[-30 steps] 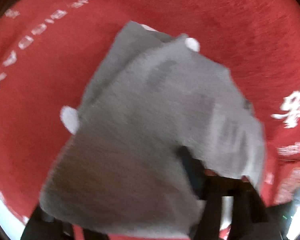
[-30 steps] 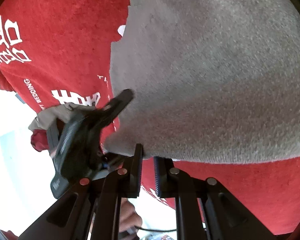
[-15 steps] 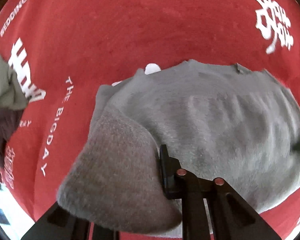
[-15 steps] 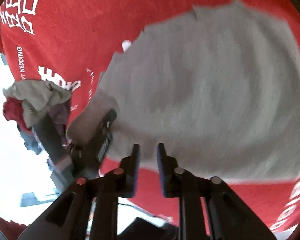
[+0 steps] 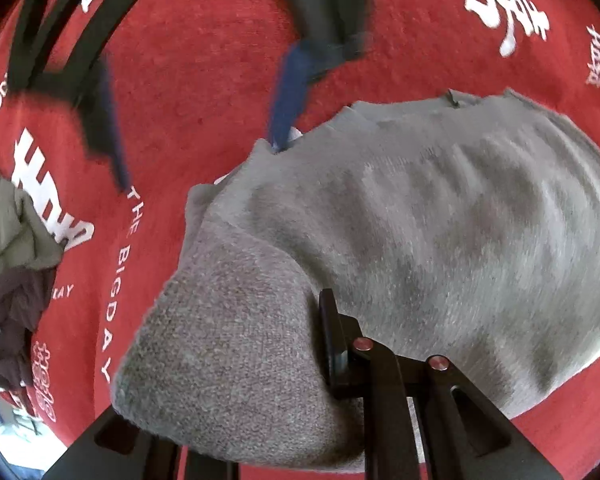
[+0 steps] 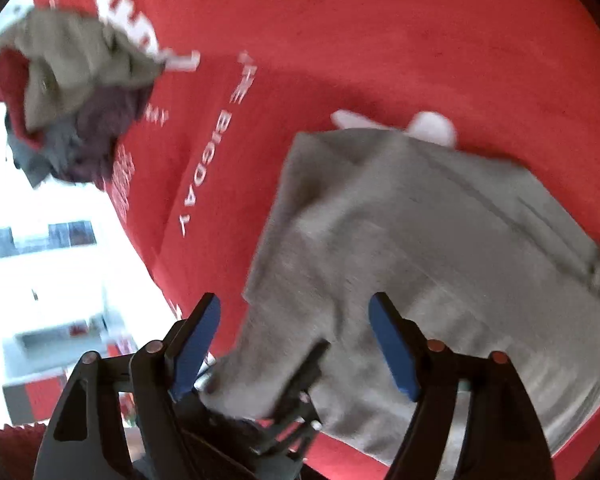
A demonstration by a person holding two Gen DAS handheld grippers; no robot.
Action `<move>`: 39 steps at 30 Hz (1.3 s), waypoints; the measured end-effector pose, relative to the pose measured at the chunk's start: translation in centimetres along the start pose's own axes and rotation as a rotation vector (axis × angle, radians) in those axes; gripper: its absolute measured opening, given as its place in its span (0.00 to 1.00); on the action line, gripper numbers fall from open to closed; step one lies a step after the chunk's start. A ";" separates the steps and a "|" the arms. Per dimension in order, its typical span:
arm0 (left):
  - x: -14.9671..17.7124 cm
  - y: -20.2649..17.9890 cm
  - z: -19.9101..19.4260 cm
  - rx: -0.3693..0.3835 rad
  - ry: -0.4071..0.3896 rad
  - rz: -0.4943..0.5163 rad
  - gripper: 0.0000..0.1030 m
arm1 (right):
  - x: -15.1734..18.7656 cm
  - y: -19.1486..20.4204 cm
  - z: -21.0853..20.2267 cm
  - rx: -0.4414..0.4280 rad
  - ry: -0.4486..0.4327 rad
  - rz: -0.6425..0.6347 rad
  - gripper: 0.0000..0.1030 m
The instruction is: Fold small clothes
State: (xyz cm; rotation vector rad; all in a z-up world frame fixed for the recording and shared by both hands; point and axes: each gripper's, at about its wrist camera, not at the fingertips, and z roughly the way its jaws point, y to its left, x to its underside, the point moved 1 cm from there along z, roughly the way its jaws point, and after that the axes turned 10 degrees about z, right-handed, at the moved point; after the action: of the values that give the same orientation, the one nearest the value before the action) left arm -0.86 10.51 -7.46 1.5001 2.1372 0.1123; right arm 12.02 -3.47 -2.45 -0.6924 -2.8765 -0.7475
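Observation:
A grey knit garment (image 5: 440, 240) lies partly folded on the red printed cloth (image 5: 204, 60); it also shows in the right wrist view (image 6: 440, 248). My left gripper (image 5: 300, 344) is shut on the garment's near left corner, which bunches over its left finger. My right gripper (image 6: 296, 340) is open and empty above the garment's near edge, its blue pads (image 6: 392, 348) wide apart. The right gripper also shows blurred at the top of the left wrist view (image 5: 204, 92), with a pad touching the garment's far edge.
A pile of crumpled clothes (image 6: 68, 96), olive, maroon and grey, sits at the cloth's left edge; it also shows in the left wrist view (image 5: 8, 264). The red cloth (image 6: 380, 40) carries white lettering. A bright floor lies beyond its left edge.
My right gripper has opened and swung round to the garment's other side, now appearing in the left wrist view. The left gripper has held its corner nearly still.

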 end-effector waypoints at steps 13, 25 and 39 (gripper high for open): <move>0.7 -0.6 0.7 -0.024 0.000 0.052 0.18 | -1.9 5.1 11.4 0.519 0.282 -0.214 0.78; -1.0 -1.7 -2.1 -0.054 -0.068 0.135 0.18 | 0.6 -1.6 3.5 0.172 0.050 -0.035 0.14; -8.2 -8.8 -11.8 -0.048 -0.297 0.367 0.18 | 12.4 -13.7 -14.8 -0.343 -0.410 0.127 0.14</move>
State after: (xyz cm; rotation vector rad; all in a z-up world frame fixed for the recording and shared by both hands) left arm -11.71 2.45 2.52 1.7450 1.6056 0.0639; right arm -5.56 -16.24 6.91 -1.1825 -3.0399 -1.2248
